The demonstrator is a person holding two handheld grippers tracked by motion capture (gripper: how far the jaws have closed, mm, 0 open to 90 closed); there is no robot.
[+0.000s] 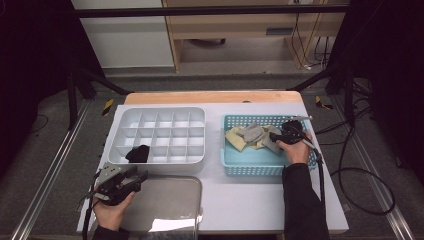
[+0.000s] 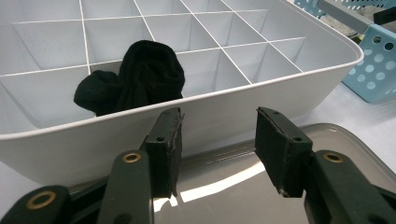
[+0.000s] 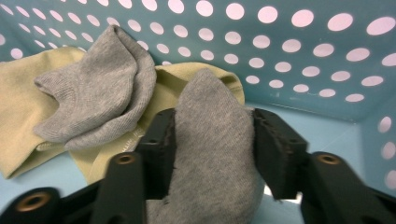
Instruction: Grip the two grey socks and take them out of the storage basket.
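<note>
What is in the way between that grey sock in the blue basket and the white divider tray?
Little that shows: the grey sock sits between the right gripper jaws, on top of the pile. Only the blue basket wall and the white tray rim lie between; lifting should clear both. Most compartments are empty.

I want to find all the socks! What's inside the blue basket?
Inside the blue basket lie two grey socks on yellow-beige socks. The right hand-held gripper grips one grey sock. Anything beneath the pile is covered.
</note>
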